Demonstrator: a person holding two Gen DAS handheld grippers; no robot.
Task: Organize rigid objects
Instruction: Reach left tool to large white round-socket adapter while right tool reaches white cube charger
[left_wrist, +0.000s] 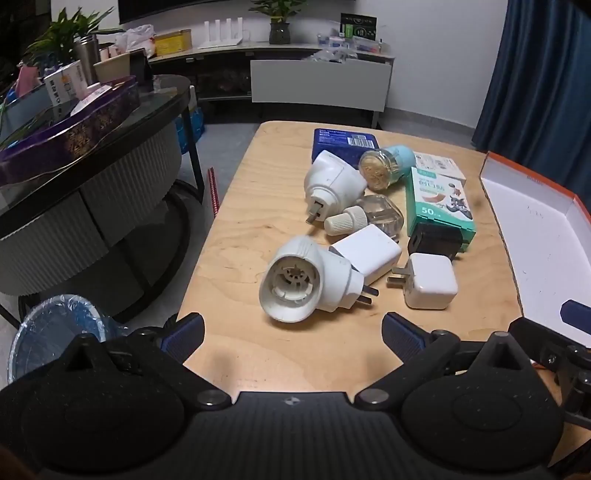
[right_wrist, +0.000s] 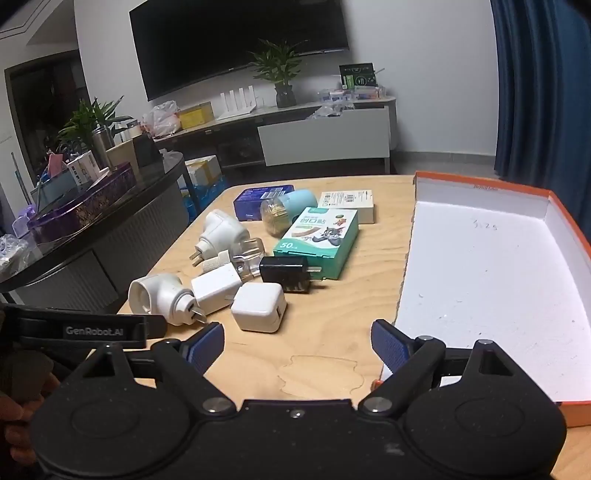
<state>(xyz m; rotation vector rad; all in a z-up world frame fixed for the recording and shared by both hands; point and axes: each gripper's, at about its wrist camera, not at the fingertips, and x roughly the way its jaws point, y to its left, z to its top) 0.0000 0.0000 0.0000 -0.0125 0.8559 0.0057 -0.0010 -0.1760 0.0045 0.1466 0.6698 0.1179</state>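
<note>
A pile of small items lies on the wooden table (left_wrist: 258, 206): two white plug-in vaporizers (left_wrist: 295, 284) (left_wrist: 332, 181), a white charger block (left_wrist: 365, 251), a white cube charger (left_wrist: 430, 280), a black charger (left_wrist: 436, 242), a clear bottle (left_wrist: 369, 214), a green box (left_wrist: 437, 203), a blue-capped jar (left_wrist: 384, 164), a blue tin (left_wrist: 345, 142). An orange-rimmed open box (right_wrist: 491, 273) with a white inside sits on the right. My left gripper (left_wrist: 293, 334) is open and empty just before the near vaporizer. My right gripper (right_wrist: 297, 345) is open and empty, near the cube charger (right_wrist: 258, 306).
A dark round side table (left_wrist: 92, 147) with a purple tray stands left of the table. A bin with a blue liner (left_wrist: 55, 332) is on the floor at the lower left. A TV cabinet (right_wrist: 325, 136) runs along the far wall, a blue curtain (right_wrist: 535, 92) at the right.
</note>
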